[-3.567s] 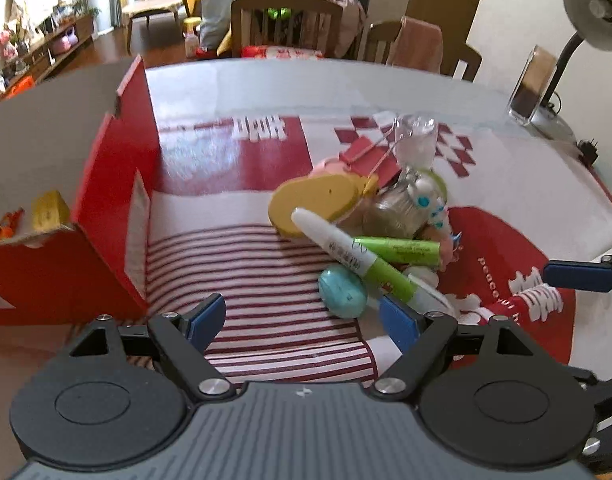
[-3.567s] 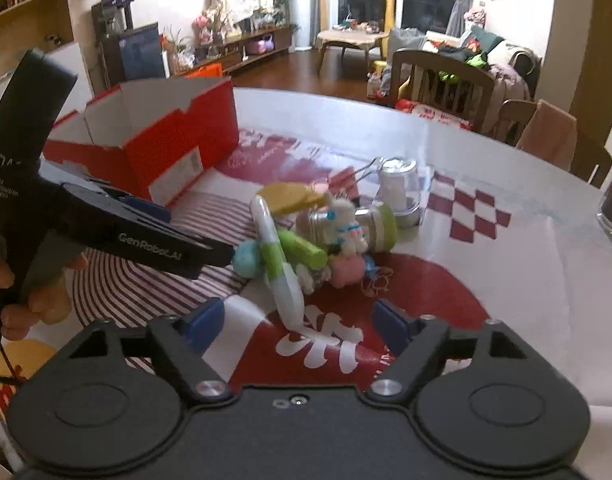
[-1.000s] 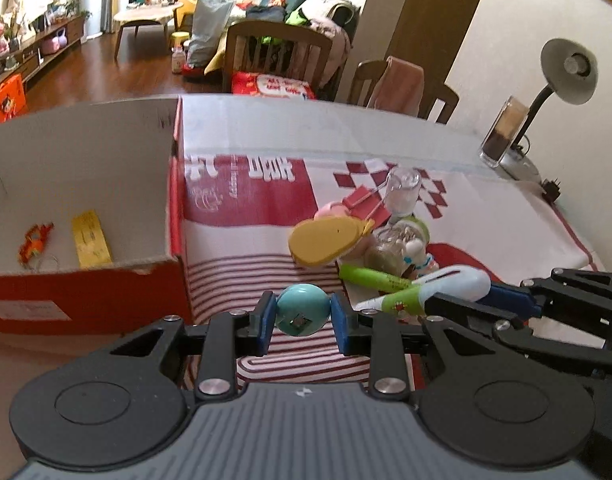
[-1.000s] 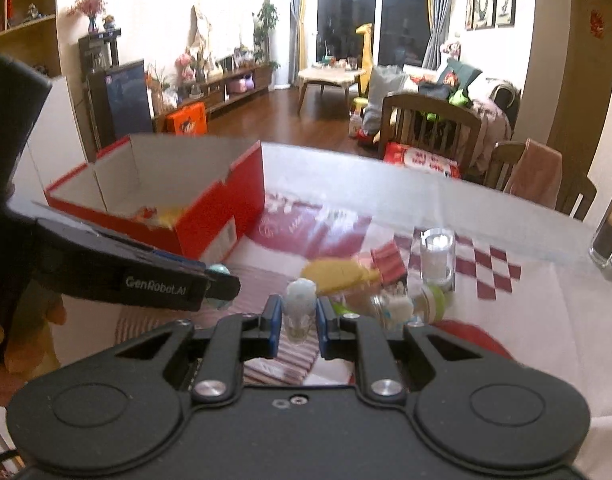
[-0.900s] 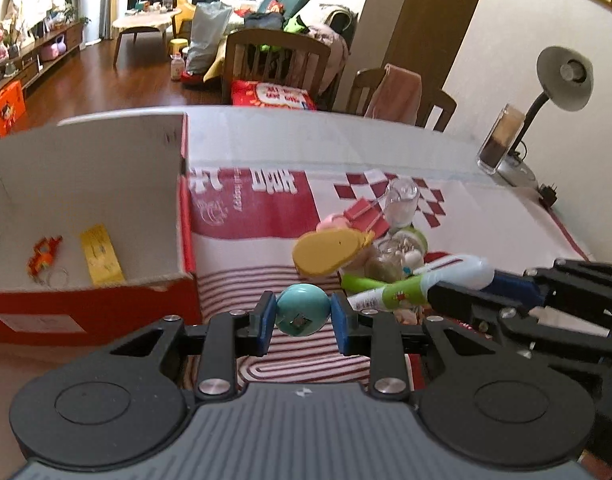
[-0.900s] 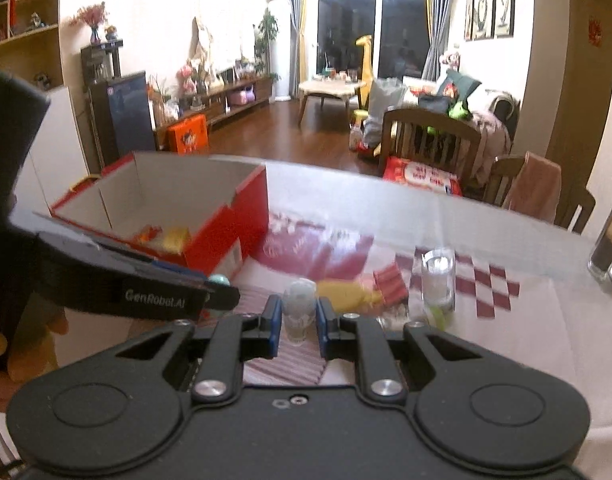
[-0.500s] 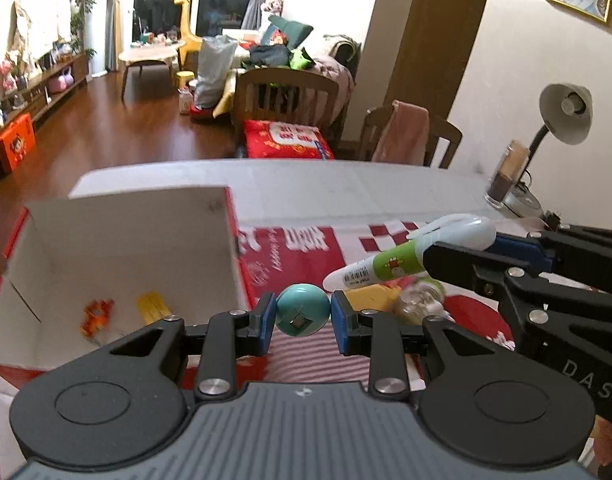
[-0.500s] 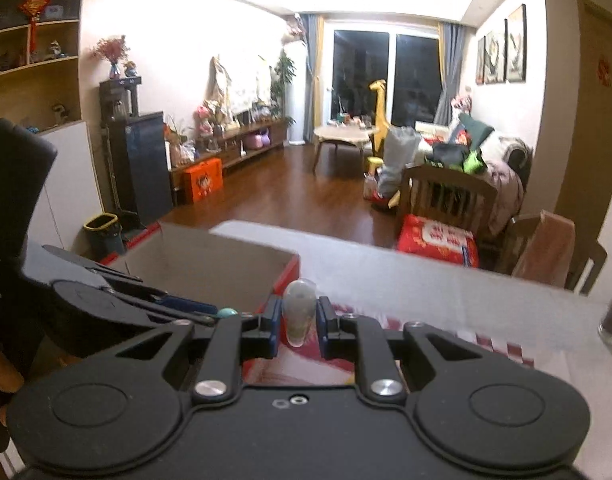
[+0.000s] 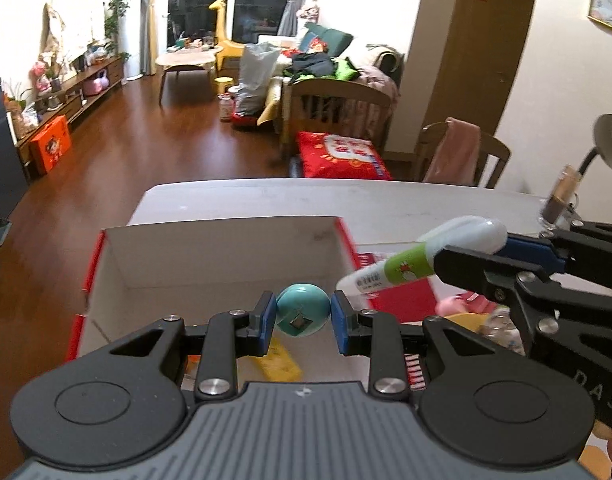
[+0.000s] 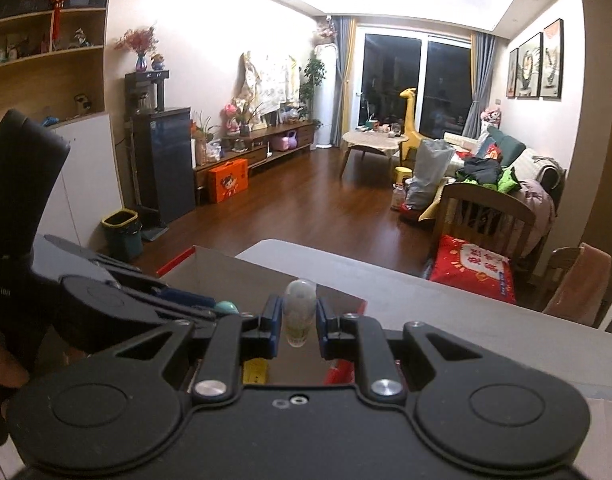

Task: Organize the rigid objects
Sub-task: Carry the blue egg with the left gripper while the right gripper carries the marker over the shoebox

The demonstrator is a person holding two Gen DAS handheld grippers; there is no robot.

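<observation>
The left gripper (image 9: pixel 303 317) pinched a teal ball (image 9: pixel 303 314) between nearly closed pads. At its three o'clock, the right gripper (image 10: pixel 299 320) clamped a white-green tube (image 9: pixel 422 260).

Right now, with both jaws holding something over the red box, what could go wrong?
1. The teal egg is round and held only at its sides by the left gripper; it may slip out.
2. The white and green tube in the right gripper reaches toward the left gripper; they may collide above the box.

teal egg (image 9: pixel 303 314): held above red box (image 9: pixel 226 256) | white-green pen (image 9: pixel 422 260): tilted, beside it
</observation>
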